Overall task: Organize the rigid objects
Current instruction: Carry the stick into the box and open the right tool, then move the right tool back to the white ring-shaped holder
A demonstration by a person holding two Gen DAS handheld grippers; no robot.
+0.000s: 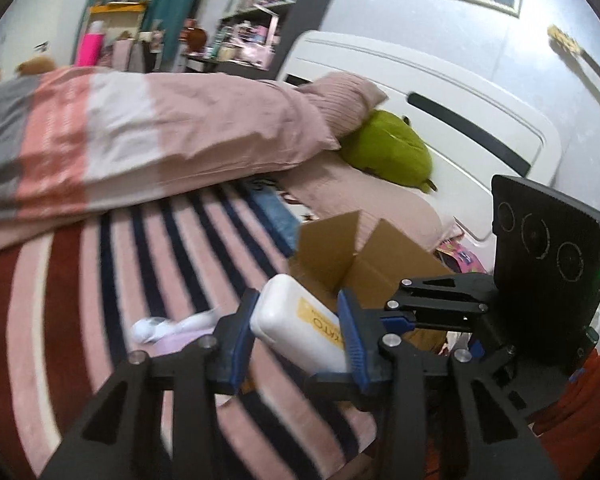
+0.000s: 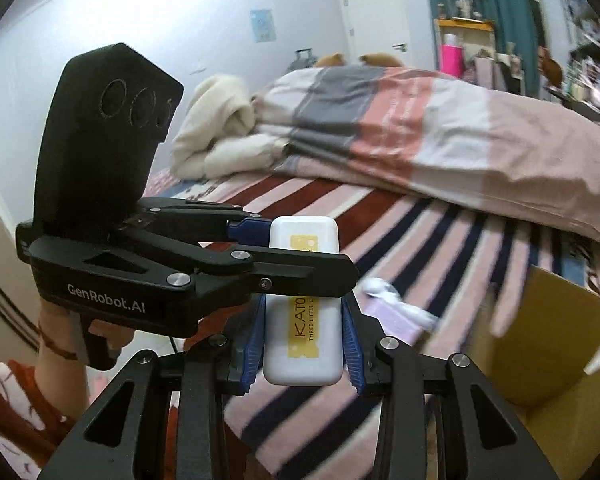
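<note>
A white rectangular case with a yellow KATO label (image 1: 300, 322) (image 2: 303, 308) is held above the striped bed. My left gripper (image 1: 298, 320) has its blue pads against the case's two sides. My right gripper (image 2: 303, 340) also has its blue pads against the case's lower part. In the right wrist view my left gripper (image 2: 300, 248) reaches in from the left and crosses the case's upper part. In the left wrist view my right gripper's body (image 1: 540, 264) stands at the right. An open cardboard box (image 1: 356, 256) (image 2: 548, 344) sits on the bed just beyond the case.
A striped blanket (image 1: 120, 280) covers the bed. A folded duvet (image 1: 140, 136) lies across it, with a green plush (image 1: 388, 148) by the white headboard (image 1: 440, 92). A small white object (image 2: 396, 300) lies on a lilac cloth. A cream blanket (image 2: 220, 128) is bunched at the far end.
</note>
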